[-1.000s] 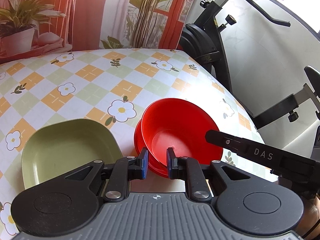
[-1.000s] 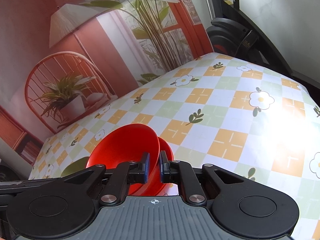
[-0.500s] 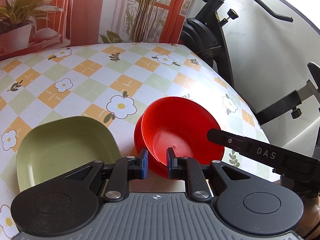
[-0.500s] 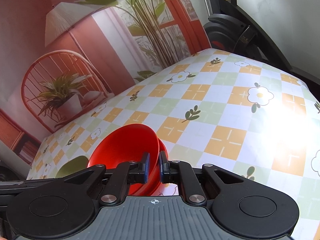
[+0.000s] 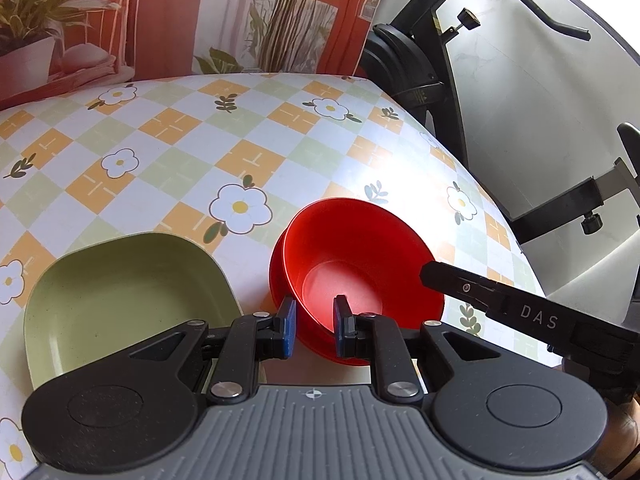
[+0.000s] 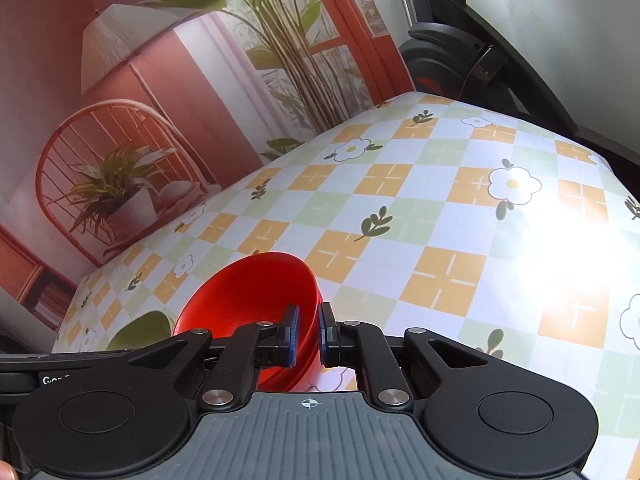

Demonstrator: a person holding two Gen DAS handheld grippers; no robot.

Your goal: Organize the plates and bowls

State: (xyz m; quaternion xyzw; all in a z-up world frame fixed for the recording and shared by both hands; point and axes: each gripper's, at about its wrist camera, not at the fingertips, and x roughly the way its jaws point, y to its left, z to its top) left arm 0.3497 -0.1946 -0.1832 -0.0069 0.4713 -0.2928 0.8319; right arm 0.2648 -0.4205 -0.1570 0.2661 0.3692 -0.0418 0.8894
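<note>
Nearest in the left wrist view, the left gripper (image 5: 315, 326) has its blue-padded fingers (image 5: 289, 326) parted by a modest gap, and the near rim of the red bowl (image 5: 362, 258) sits in that gap, one pad outside the wall and one inside. Whether the pads actually touch the rim cannot be told. In the right wrist view, the right gripper (image 6: 307, 330) has its fingers (image 6: 291, 330) drawn close together around the bowl's (image 6: 248, 292) right-hand rim, one pad inside and one outside, pinching the wall.

The bowl is glossy red plastic, deep, with a flat round bottom and a flaring wall. It is tilted, and a second red rim (image 5: 276, 276) of the same colour shows under it on the left, so it sits nested in another red piece. From the left wrist view the other gripper's black arm marked "DAS" (image 5: 532, 314) reaches its right rim.

Just left of the red pieces, apart from them, lies a shallow pale-green plate (image 5: 120, 296) with rounded corners, flat on the tablecloth (image 5: 248, 152), checked orange, green and white with daisies.

Beyond the table stand a printed backdrop (image 6: 168, 92) of plants and a chair, and a black exercise bike (image 5: 424, 64).
</note>
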